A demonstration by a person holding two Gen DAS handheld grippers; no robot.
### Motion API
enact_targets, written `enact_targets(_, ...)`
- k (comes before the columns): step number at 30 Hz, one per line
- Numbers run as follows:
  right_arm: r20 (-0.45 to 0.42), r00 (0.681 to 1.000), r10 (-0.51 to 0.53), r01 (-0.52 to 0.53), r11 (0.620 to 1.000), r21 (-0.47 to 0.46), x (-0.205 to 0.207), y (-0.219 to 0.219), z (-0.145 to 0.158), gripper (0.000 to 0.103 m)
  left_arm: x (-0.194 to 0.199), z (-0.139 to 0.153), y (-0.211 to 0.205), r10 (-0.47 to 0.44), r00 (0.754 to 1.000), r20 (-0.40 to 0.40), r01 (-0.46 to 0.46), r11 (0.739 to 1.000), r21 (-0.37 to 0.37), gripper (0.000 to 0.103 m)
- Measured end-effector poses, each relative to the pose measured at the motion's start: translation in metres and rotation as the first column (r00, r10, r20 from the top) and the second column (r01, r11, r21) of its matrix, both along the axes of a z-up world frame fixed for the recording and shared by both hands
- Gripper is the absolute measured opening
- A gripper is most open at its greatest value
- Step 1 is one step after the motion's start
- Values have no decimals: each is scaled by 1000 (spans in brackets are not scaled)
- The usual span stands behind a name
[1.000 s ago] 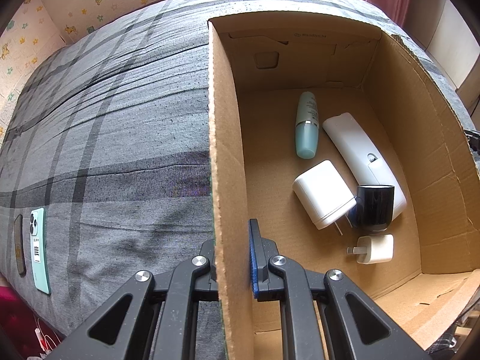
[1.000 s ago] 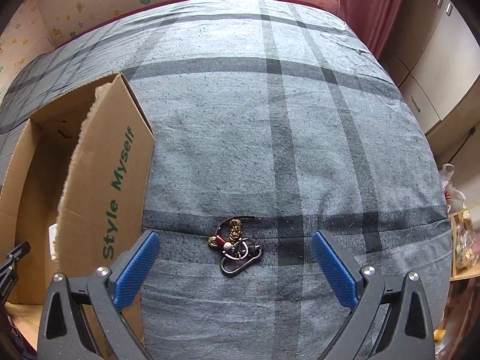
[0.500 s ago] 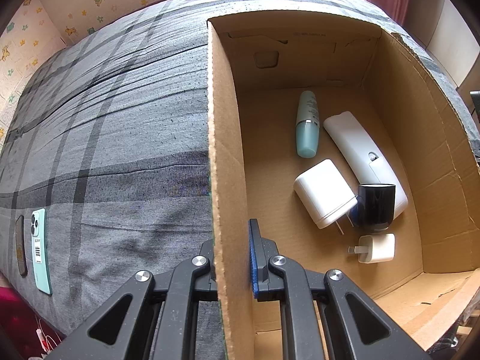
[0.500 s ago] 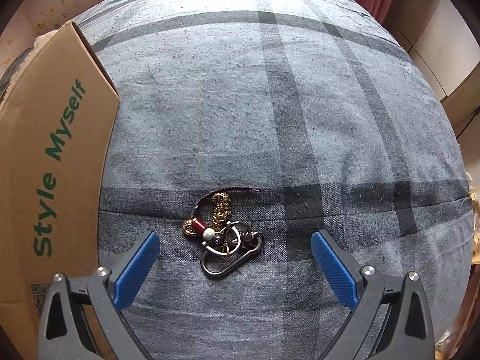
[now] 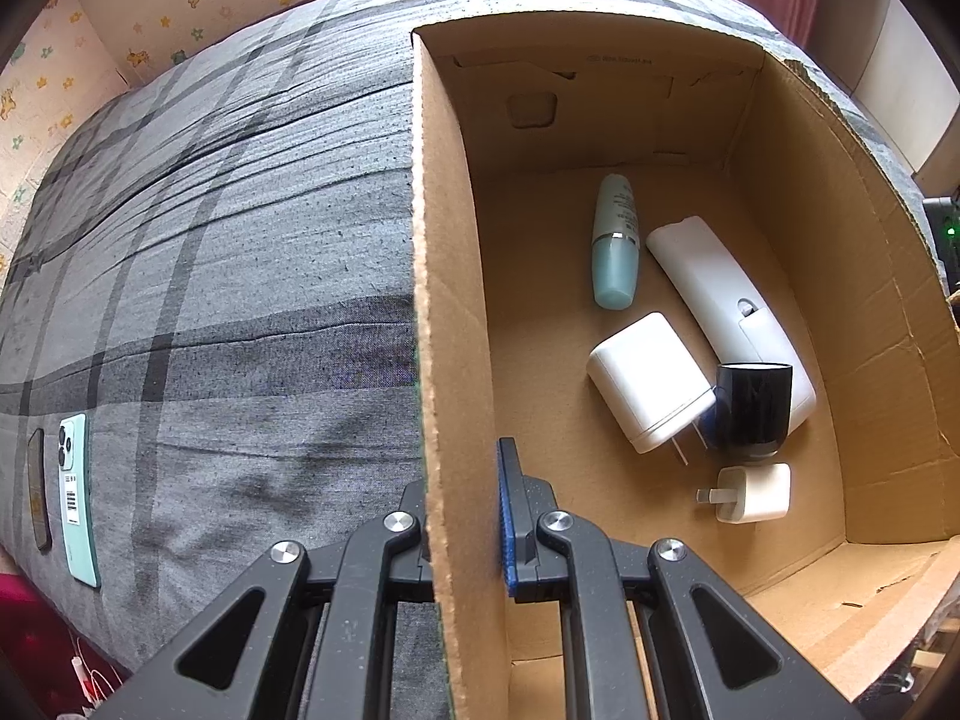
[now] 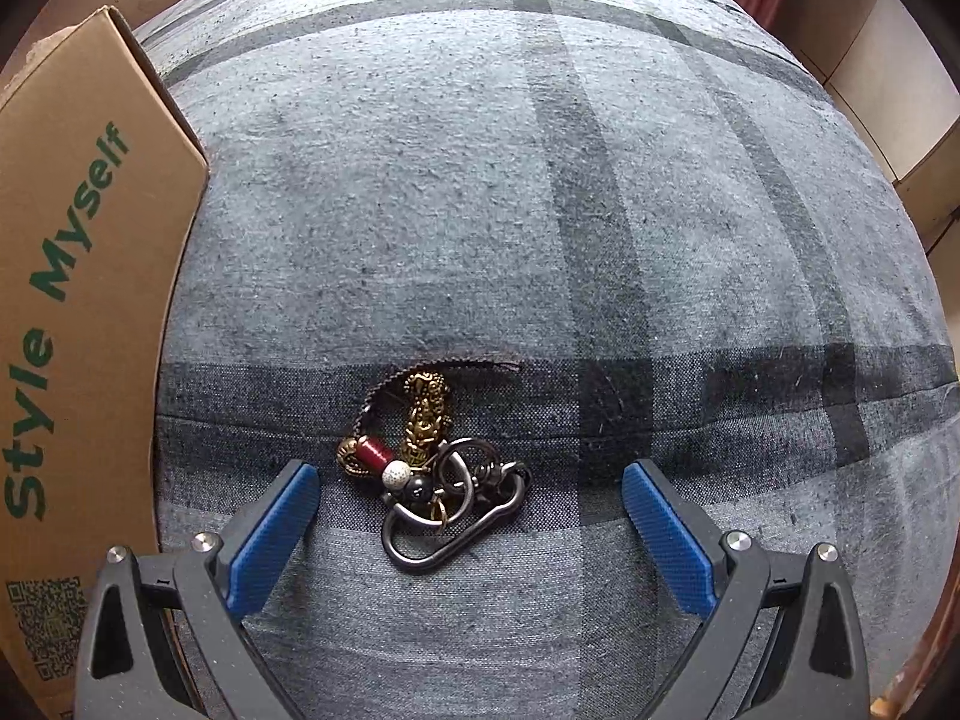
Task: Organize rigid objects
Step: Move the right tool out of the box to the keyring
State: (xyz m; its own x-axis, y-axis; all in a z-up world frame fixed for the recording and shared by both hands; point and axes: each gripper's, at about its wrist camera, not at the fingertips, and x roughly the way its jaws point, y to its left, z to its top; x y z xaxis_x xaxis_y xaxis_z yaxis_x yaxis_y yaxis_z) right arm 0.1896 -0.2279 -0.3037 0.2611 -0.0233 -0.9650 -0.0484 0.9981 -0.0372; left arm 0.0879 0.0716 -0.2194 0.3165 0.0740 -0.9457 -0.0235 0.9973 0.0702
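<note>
Grey plaid bedcover [image 6: 480, 210] underfoot: left gripper [image 5: 465, 510] clamped tight on cardboard box [image 5: 444, 300] wall; right gripper [image 6: 471, 516] spread wide, gripping nothing, pads flanking keychain [image 6: 438, 468] flat on cover just beside box.

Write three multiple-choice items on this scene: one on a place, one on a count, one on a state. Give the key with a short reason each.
1. Where does the keychain lie?
A. inside the cardboard box
B. on the plaid bedcover, between the open fingers of the right claw
C. on top of the phone

2. How many white plug chargers lie in the cardboard box?
A. one
B. two
C. four

3. What is the state of the left claw?
A. shut on the box wall
B. open over the bottle
C. holding a charger

Key: 1 B, the right claw straddles it on the bedcover; 2 B, one large charger and one small charger; 3 A, its fingers pinch the wall.
</note>
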Motion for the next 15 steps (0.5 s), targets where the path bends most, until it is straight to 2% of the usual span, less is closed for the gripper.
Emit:
enact_targets(12, -11, 1000, 4, -4, 1000, 3, 3, -1, -2, 103, 1, 0, 1, -4, 1000, -3, 4, 1000, 5, 12)
enact_targets(14, -4, 1000, 7, -7, 1000, 2, 0, 1, 2, 96, 1, 0, 0, -3, 1000, -4, 3, 1000, 4, 12)
enact_targets(15, 5, 1000, 9, -9, 1000, 1, -2, 2, 5, 86, 1, 0, 0, -3, 1000, -4, 3, 1000, 4, 12)
